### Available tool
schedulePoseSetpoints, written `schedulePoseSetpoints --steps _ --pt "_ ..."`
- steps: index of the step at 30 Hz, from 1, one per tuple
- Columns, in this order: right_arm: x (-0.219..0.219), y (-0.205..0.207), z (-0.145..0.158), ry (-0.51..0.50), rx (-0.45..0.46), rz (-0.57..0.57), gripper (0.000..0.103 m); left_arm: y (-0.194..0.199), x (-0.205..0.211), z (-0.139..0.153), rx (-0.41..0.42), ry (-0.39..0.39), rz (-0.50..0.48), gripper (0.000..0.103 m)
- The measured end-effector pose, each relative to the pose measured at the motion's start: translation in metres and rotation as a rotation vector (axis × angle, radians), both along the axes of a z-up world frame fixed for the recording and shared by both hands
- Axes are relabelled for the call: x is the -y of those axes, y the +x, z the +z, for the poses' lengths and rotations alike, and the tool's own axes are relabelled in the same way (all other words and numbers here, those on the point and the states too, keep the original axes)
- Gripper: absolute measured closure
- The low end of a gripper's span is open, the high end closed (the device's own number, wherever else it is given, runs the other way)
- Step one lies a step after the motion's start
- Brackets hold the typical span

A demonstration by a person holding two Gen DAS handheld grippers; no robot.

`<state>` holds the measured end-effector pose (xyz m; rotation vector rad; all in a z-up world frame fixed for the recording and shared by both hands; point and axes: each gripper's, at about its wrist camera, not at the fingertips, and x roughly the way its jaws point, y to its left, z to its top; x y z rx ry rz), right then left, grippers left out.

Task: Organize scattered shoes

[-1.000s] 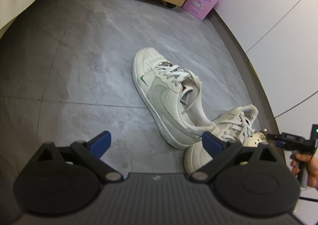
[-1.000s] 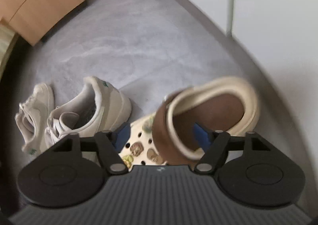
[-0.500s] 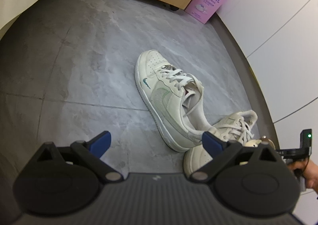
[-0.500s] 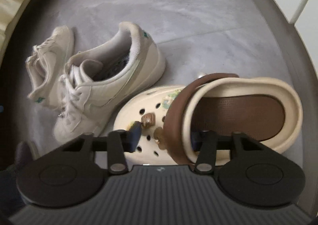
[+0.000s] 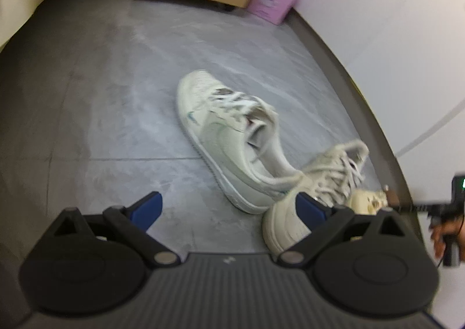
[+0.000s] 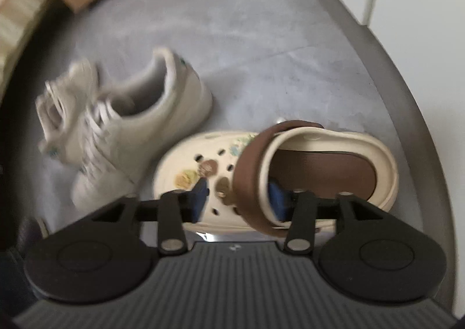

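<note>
The cream clog (image 6: pixel 290 172) lies on the grey floor (image 6: pixel 261 52) close to the wall's dark skirting, toe toward the two white sneakers (image 6: pixel 125 137), its brown strap (image 6: pixel 247 172) folded forward over the mouth. The right gripper (image 6: pixel 238 195) hangs over it with its jaws opening; the strap and the rim of the mouth sit between the blue pads, though blur hides whether the pads press on them. I judge the clog light, foam-soft and a little springy, so a grip on the strap alone would let it swing; the collar rim, strap pinched with it, looks the firmer hold. The charms on the toe could snag

The left gripper (image 5: pixel 229 206) has its jaws wide and empty above the floor. The nearer sneaker (image 5: pixel 229 140) stands upright, the other (image 5: pixel 319 198) touches its heel. Both look stiffer and heavier; the padded heel collar seems the best place, as the laces are loose
</note>
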<state>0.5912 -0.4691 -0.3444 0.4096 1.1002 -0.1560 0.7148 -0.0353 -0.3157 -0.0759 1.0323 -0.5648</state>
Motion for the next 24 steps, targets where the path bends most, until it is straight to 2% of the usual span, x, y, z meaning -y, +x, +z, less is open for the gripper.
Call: schedulePoseSetpoints --steps 3,6,9,12,15,18,19,20,21,22,24 --pt "-0.016 -0.016 0.013 -0.050 0.083 -0.042 0.043 -0.017 0.022 0.000 0.046 0.046 -0.109 0.004" --pt "-0.047 -0.043 0.022 0.022 0.224 -0.110 0.042 -0.035 0.043 -0.001 0.083 0.086 -0.218 0.004" --pt "-0.076 -0.052 0.015 0.100 0.258 -0.101 0.042 -0.047 0.056 -0.003 0.095 0.101 -0.284 0.003" --pt "-0.107 -0.053 0.007 0.154 0.268 -0.027 0.042 -0.055 0.061 -0.004 0.110 0.123 -0.311 0.004" --pt "-0.130 -0.057 0.009 0.139 0.270 0.053 0.042 -0.057 0.061 -0.003 0.136 0.138 -0.302 0.003" --pt "-0.140 -0.055 0.008 0.119 0.279 0.084 0.041 -0.060 0.064 -0.006 0.143 0.149 -0.308 0.003" --pt "-0.143 -0.056 0.008 0.126 0.289 0.083 0.039 -0.062 0.068 -0.008 0.153 0.159 -0.324 0.003" --pt "-0.145 -0.058 0.008 0.135 0.300 0.081 0.026 -0.064 0.072 -0.010 0.163 0.170 -0.339 0.003" --pt "-0.148 -0.060 0.009 0.142 0.320 0.071 0.008 -0.067 0.077 -0.010 0.172 0.183 -0.356 0.003" --pt "-0.149 -0.060 0.008 0.145 0.331 0.068 0.003 -0.069 0.080 -0.009 0.179 0.190 -0.369 0.003" --pt "-0.152 -0.059 0.006 0.150 0.351 0.065 0.000 -0.073 0.084 -0.007 0.188 0.167 -0.408 0.003"
